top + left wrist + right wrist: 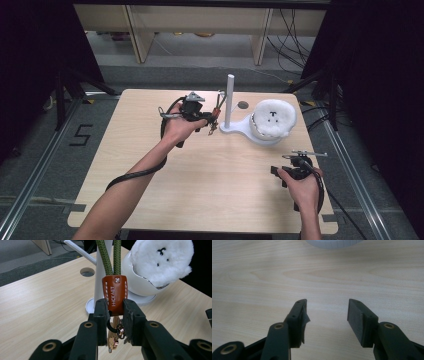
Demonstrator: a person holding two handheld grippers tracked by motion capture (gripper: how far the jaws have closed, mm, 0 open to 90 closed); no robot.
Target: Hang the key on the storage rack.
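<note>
A keychain [114,293] hangs in the air near the middle of the counter's far edge, held by the left gripper [113,315]. It has a small orange-brown leather tab with white stitching down both sides and a white stitched cross at the top. White letters run lengthwise down the tab and appear to read "HICKAET", though the small print is hard to make out. Two strands of olive-green woven cord [108,256] rise from the top of the tab and leave the top of the left gripper view. Below the tab hang a black ring and small copper-coloured metal fittings [117,333]. The keychain's long axis runs straight up and down, cord end up and metal fittings down. The left gripper's jaws are closed on the lower part of the leather tab, one on each side.

Just behind the keychain stands a white upright pole [229,100] on a white base [239,128]. The base also carries a white fluffy round object [273,118] with small black marks on top.

The right gripper [327,312] rests low over the light wooden counter [150,190] near its right edge, jaws spread wide with nothing between them
</note>
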